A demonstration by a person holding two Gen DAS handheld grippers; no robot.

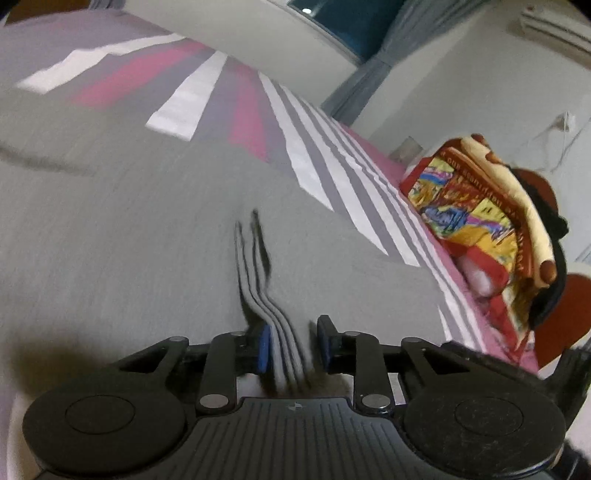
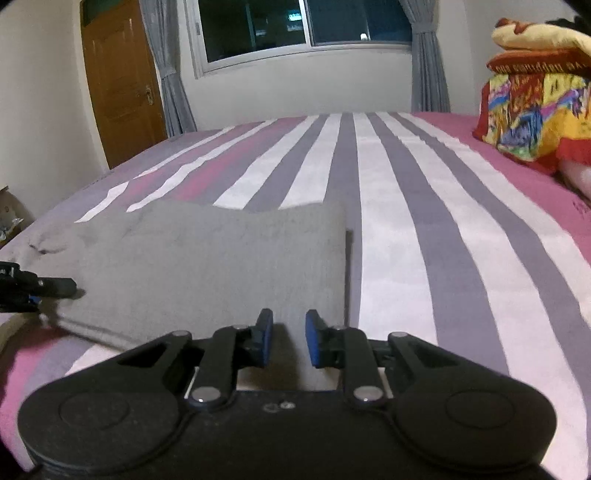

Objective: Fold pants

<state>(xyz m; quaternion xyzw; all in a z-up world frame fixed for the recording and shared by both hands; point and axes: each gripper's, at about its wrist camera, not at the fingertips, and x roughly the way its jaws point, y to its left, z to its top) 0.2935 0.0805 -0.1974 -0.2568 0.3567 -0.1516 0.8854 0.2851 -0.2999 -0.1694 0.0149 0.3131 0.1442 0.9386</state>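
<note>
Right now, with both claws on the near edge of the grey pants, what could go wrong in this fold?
1. The left claw pinches several stacked layers of the grey pants; one may slip free.
2. The right claw seems to hold only the edge near the corner, so the fold could skew.
3. The colourful blanket pile may crowd the striped bedsheet.

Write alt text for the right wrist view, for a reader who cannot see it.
The right gripper holds the near edge of folded grey pants lying on a bed with pink, white and grey stripes. The left gripper reaches the pants from the left edge. Behind are a window, a wooden door and a colourful blanket pile.
</note>
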